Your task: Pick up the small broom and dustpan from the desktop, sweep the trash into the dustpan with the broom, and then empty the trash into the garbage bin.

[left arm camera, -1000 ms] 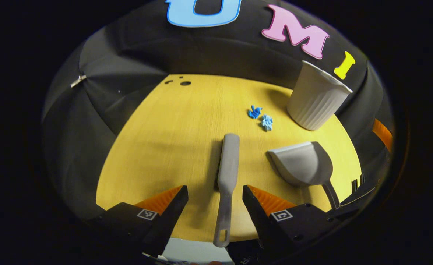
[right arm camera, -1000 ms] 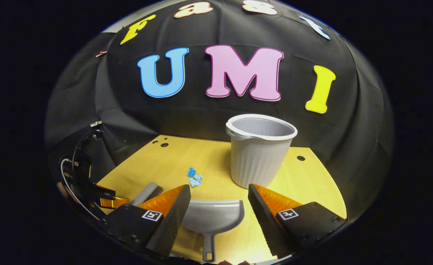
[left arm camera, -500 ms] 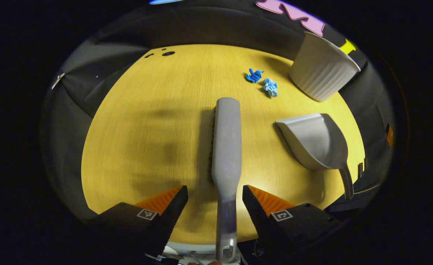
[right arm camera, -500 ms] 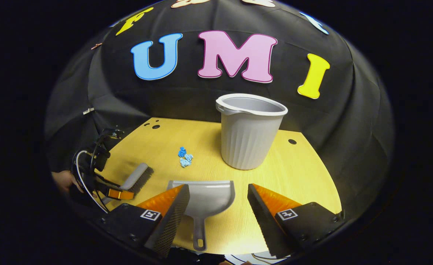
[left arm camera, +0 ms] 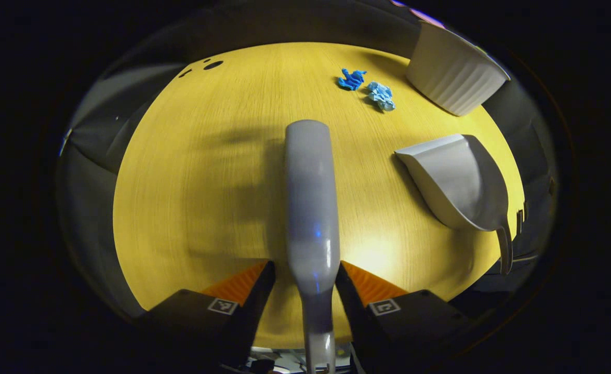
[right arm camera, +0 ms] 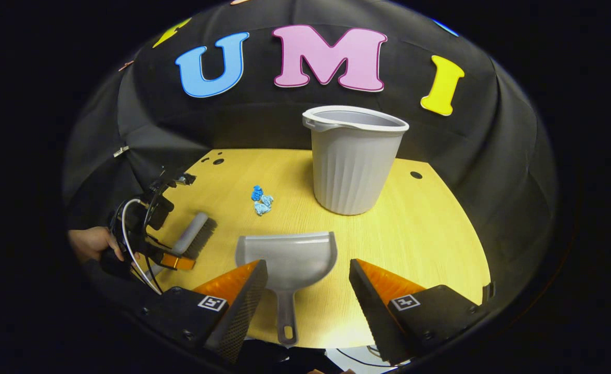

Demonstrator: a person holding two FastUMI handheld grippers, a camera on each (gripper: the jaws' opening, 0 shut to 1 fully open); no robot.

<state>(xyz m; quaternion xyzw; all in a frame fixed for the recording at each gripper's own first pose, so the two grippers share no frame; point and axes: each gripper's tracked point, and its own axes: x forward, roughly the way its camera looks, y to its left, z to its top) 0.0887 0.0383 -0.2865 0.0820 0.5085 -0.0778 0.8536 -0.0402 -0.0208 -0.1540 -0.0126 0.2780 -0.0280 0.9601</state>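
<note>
**Broom between the left fingers, dustpan below the spread right gripper**

While the broom [left arm camera: 309,197] lies flat on the desk [left arm camera: 196,197], its handle runs back between the fingers of the left gripper [left arm camera: 305,280], which stand close on either side of it. Whether both fingers press on the handle cannot be told from the left gripper view. In the right gripper view the broom [right arm camera: 194,236] lies at the left of the desk [right arm camera: 430,228], bristles facing right, with the left gripper [right arm camera: 173,259] at its handle end and a hand [right arm camera: 92,244] behind that gripper.

The dustpan [right arm camera: 286,257] rests on the desk to the right of the broom, well apart from it, with its mouth toward the back and its handle toward the front edge. The right gripper [right arm camera: 308,283] is wide open and holds nothing (the dustpan handle passes between its fingers without touching either).

Two small blue scraps of trash [right arm camera: 262,200] lie close together on the desk behind the dustpan, near the bin [right arm camera: 355,161]. In the left gripper view the trash [left arm camera: 368,88] sits beyond the broom's tip, to the left of the bin [left arm camera: 453,78].

The bin stands upright at the back of the desk, apart from the dustpan [left arm camera: 456,179].
</note>
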